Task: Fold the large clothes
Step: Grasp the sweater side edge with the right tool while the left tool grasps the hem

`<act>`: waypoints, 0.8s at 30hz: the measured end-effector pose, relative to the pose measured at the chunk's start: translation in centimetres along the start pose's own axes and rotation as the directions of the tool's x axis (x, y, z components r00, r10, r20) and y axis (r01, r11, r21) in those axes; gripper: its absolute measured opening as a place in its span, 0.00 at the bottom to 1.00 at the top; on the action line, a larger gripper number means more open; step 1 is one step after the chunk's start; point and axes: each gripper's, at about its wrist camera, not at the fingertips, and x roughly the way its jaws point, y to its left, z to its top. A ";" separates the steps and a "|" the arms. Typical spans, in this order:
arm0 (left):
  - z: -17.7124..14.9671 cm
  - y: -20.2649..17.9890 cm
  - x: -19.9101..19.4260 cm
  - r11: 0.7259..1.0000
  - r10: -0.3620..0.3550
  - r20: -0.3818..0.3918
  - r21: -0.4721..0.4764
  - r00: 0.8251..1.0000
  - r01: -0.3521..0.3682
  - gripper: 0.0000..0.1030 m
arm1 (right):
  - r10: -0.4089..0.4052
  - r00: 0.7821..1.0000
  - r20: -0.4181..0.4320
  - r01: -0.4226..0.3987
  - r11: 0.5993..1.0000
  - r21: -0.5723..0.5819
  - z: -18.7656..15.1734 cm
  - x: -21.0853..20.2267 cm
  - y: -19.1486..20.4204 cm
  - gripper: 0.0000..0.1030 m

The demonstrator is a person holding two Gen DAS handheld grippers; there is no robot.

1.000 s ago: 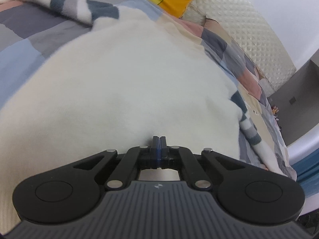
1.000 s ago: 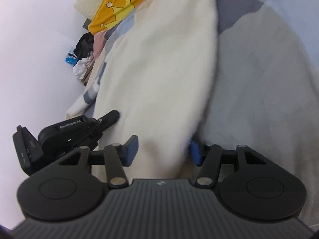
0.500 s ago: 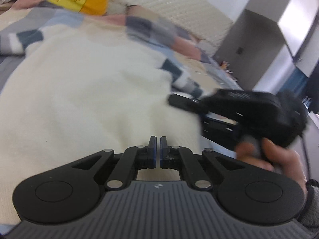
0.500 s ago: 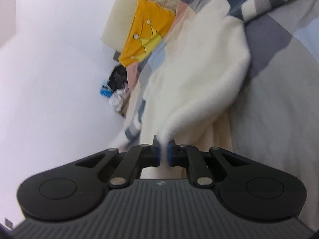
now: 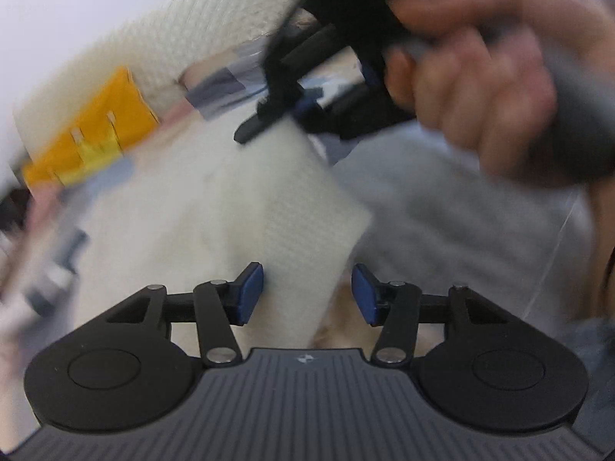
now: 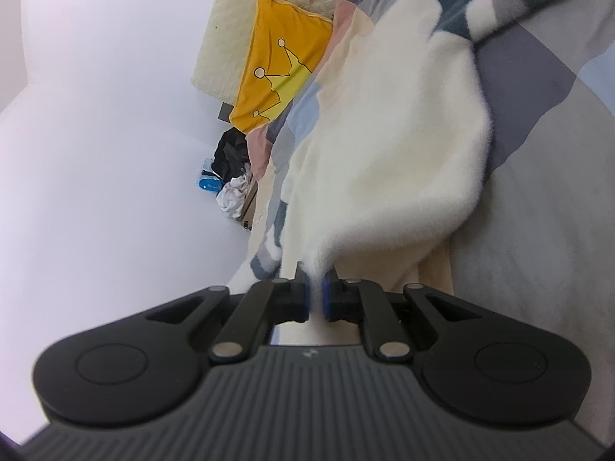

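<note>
Between the blue pads of our right gripper (image 6: 316, 295) we are pinching a bunched edge of the cream fleece garment (image 6: 388, 161), jaws clenched on the cloth. Our left gripper (image 5: 307, 294) is opening; a ribbed hem strip of the same garment lies between its pads, but neither pad is pressing on it, so we are reading it as released. From the left wrist view, blurred, the right gripper (image 5: 307, 100) and the hand (image 5: 472, 88) carrying it sit just above, with the strip hanging from it. The garment's body is lying spread on the bed's patchwork cover (image 6: 538, 88), a dark-striped sleeve (image 6: 492, 4) trailing at its far side and a yellow cushion (image 6: 280, 65) beyond.

Judgement: we are starting a fold, one corner lifted. Next we are needing the left gripper to close on the hem, then both to carry the edge across evenly; fleece is likely sagging and slipping.
</note>
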 end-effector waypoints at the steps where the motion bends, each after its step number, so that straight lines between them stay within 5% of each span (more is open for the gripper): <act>1: -0.2 -0.7 0.2 0.999 0.032 -0.004 0.040 0.999 -0.031 0.55 | 0.002 1.000 0.000 -0.002 1.000 0.001 0.0 0.0 0.0 0.10; 6: -0.7 -1.4 0.8 0.982 0.146 -0.014 0.127 0.989 -0.143 0.39 | 0.011 1.000 0.000 -0.011 1.000 0.025 0.3 0.0 -0.5 0.10; 8: -0.7 -0.8 0.8 0.979 0.173 -0.005 0.109 0.985 -0.172 0.12 | 0.015 1.000 0.001 -0.015 0.999 0.031 0.4 -0.1 -0.6 0.10; 13: 0.3 4.4 -1.4 0.973 0.134 0.075 -0.197 0.988 -0.117 0.07 | 0.009 1.000 0.011 -0.010 1.000 0.027 0.2 -0.3 -0.7 0.12; 16: 0.5 8.8 -2.5 0.905 0.067 0.140 -0.425 0.988 -0.001 0.06 | 0.020 1.000 0.015 -0.020 1.000 0.010 -0.1 -0.4 -0.3 0.15; 19: 0.2 12.4 -2.4 0.800 -0.003 0.172 -0.590 0.985 0.106 0.06 | 0.045 0.999 -0.007 -0.045 0.999 -0.003 -0.6 -0.3 0.3 0.35; 21: -0.7 14.2 -2.2 0.730 -0.037 0.189 -0.666 0.981 0.156 0.06 | 0.070 0.997 -0.025 -0.070 0.998 -0.008 -1.2 -0.2 0.6 0.52; 24: -1.4 16.5 -2.3 0.641 -0.073 0.238 -0.733 0.968 0.228 0.06 | 0.107 0.993 -0.057 -0.107 0.994 0.011 -2.0 0.2 0.9 0.53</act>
